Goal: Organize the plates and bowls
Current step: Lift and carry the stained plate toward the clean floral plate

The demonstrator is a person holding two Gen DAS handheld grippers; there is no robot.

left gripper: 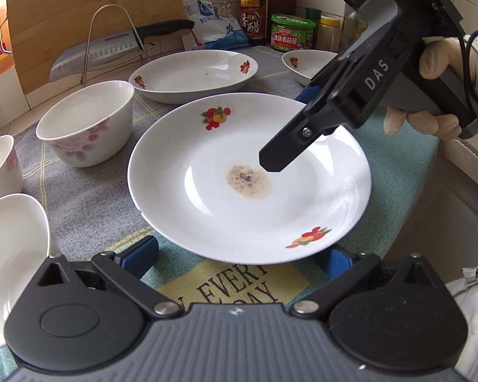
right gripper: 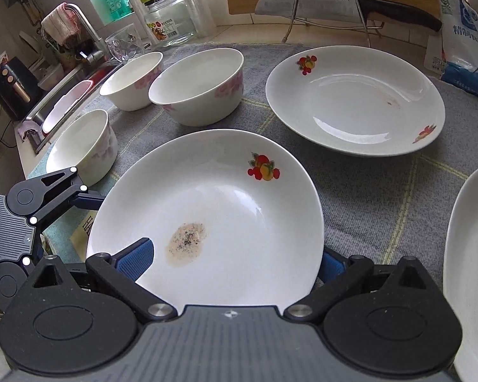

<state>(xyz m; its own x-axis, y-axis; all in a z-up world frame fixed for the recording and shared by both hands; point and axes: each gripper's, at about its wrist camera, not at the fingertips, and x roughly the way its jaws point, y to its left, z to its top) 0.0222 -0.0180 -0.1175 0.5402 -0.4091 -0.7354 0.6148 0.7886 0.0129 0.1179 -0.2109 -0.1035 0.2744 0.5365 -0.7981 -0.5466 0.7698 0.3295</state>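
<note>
Left wrist view, SUPOR knife, DAS-marked right tool clamping stained plate, left tool apart

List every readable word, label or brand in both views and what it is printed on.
"SUPOR": steel blade of the black-handled knife.
"DAS": black body of the right claw.
"EVERY": yellow patch of the woven table mat; the word below is cut off.
"香醋": red label of the dark glass bottle.
Green-lidded jar and blue-white bag: too blurred.
</note>
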